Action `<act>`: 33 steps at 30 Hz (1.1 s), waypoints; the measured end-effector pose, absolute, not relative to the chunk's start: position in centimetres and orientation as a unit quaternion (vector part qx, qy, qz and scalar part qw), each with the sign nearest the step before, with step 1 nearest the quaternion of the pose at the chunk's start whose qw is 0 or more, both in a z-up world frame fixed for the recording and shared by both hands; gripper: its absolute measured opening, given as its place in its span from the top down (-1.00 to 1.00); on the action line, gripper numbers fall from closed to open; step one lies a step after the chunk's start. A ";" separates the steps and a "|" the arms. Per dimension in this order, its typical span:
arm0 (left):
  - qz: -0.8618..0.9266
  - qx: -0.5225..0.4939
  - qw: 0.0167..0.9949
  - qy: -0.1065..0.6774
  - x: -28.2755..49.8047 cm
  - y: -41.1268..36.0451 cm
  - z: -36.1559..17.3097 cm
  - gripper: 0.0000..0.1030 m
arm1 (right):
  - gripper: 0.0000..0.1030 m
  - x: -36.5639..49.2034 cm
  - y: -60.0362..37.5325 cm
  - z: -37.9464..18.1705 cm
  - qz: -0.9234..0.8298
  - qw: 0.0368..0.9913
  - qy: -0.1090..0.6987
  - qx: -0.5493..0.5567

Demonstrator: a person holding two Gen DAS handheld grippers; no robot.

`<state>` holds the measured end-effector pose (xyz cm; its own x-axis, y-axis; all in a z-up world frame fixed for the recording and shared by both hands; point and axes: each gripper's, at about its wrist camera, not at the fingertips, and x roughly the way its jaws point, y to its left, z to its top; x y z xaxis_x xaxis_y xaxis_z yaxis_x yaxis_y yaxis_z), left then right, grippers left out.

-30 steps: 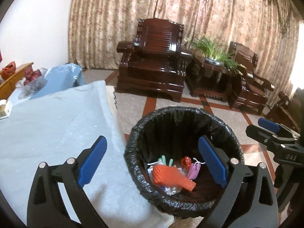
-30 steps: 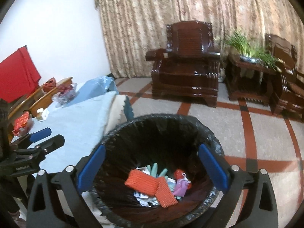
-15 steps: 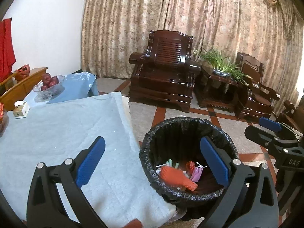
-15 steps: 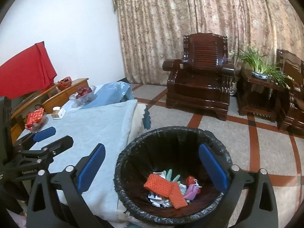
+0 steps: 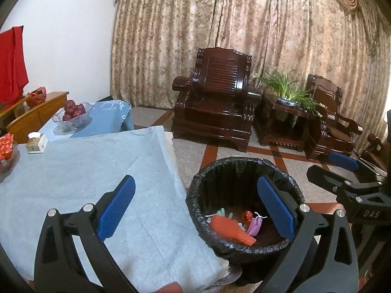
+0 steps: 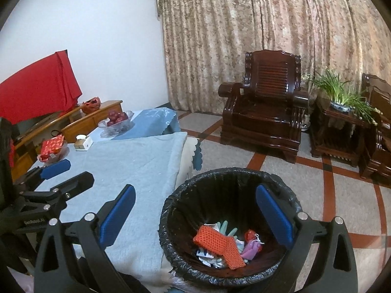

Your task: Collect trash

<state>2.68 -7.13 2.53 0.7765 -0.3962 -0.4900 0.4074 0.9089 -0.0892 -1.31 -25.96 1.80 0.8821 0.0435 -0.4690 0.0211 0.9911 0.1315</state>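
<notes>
Both our grippers, left gripper point(image 5: 195, 211) and right gripper point(image 6: 195, 216), gape wide and empty above the table's blue cloth point(image 6: 136, 168), with the bagged trash bin point(image 6: 229, 222) and its collected scraps just right of the table edge, nearer our right

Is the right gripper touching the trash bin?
Cannot tell. In the right wrist view the open right gripper straddles the trash bin; its right finger overlaps the rim, depth unclear.
</notes>
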 end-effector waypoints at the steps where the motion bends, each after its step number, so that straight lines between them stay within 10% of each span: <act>1: -0.213 0.011 0.943 0.256 2.6 -7.1 2.6 -0.89 | -0.88 -1.4 -25.9 1.8 0.006 0.968 0.242 0.067; 33: -0.209 0.009 0.945 0.250 2.3 -6.2 2.9 -0.89 | -0.88 -1.5 -24.9 2.0 0.005 0.969 0.241 0.063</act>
<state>2.34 -6.22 2.87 0.7876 -0.3913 -0.4760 0.3999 0.9123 -0.0884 -1.46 -24.88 2.02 0.8840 0.0408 -0.4658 0.0195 0.9921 0.1238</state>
